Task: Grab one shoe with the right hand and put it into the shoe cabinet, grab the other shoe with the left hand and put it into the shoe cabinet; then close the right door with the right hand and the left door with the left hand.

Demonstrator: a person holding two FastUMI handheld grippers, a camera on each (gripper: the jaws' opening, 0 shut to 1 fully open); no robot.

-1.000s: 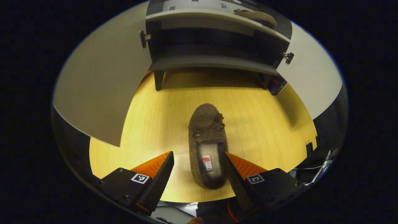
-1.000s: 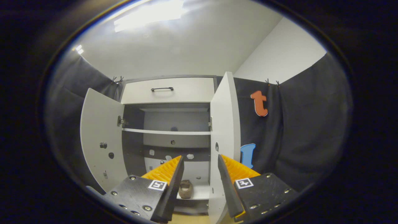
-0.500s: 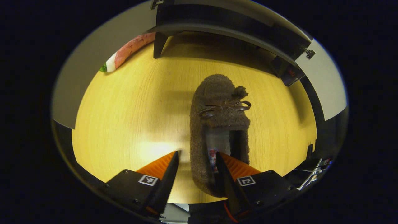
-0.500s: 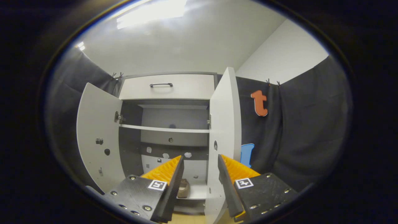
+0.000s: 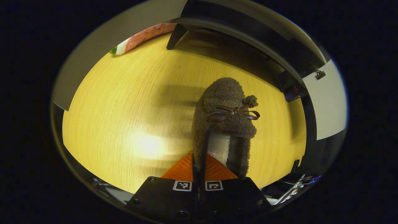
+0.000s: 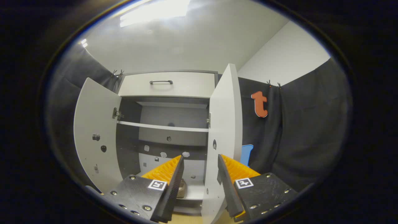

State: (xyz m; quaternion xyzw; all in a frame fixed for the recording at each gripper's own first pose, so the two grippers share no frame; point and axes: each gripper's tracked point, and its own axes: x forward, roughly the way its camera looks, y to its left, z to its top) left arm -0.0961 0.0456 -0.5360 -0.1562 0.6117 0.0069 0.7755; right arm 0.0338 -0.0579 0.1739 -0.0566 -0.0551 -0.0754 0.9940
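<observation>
On the wooden floor (image 5: pixel 124 124), left gripper (image 5: pixel 199 169) clamps the brown slipper's (image 5: pixel 225 121) collar; right gripper (image 6: pixel 199 174), fingers apart, faces the shoe cabinet (image 6: pixel 168 84), where seemingly another slipper (image 6: pixel 182 189) sits.

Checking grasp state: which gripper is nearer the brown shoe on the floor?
Left. The left gripper is clamped on the shoe's side wall; the right gripper hangs open facing the cabinet.
</observation>
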